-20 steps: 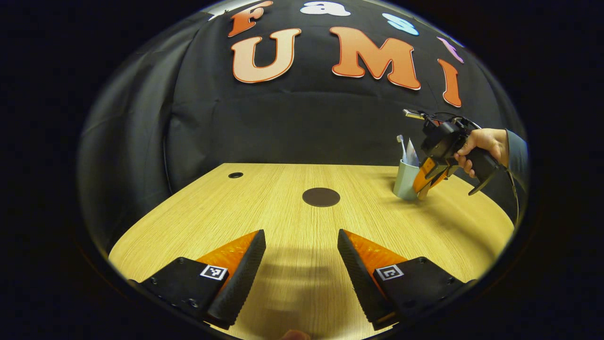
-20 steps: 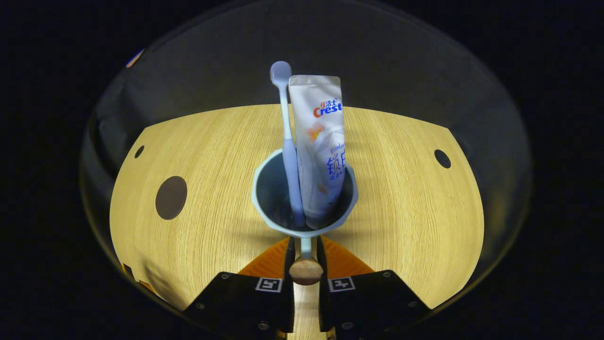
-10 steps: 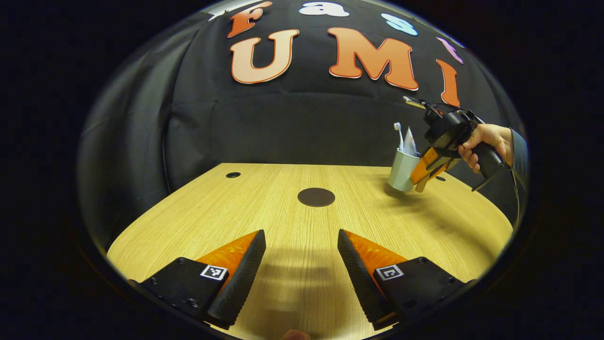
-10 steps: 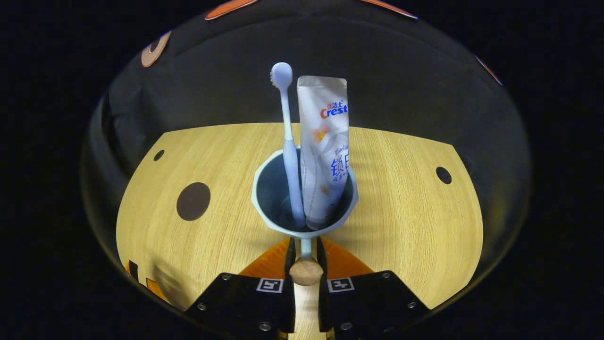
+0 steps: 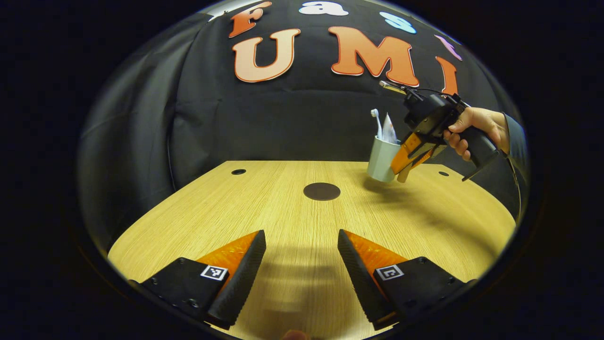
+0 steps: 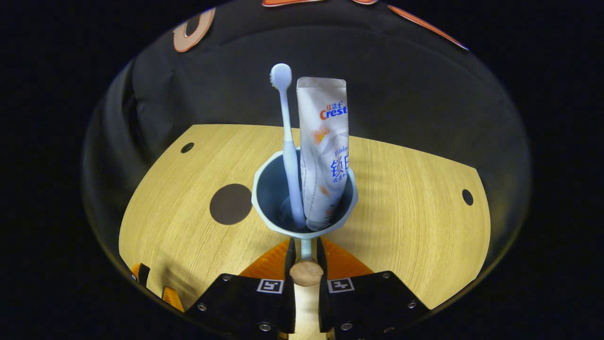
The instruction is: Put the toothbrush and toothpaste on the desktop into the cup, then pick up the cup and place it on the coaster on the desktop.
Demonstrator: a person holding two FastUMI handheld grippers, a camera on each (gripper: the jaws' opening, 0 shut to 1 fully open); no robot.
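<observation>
Toothbrush (image 6: pixel 288 156) and toothpaste (image 6: pixel 326 160) in cup (image 6: pixel 269 189); cup aloft at frame centre, handle pinched by right gripper (image 6: pixel 305 246). Left gripper (image 5: pixel 301 257) wide, empty. Left: coaster (image 6: pixel 230 204).

Left view low, far; right view close above cup (image 6: pixel 304 198).

Right tool (image 6: pixel 305 248): both fingers pinch the cup (image 6: pixel 305 200) handle. Cup contents: toothbrush (image 6: pixel 288 146) and toothpaste (image 6: pixel 325 156), both upright. Dark round coaster (image 6: pixel 230 204) on worktop (image 6: pixel 415 222), left of cup.
</observation>
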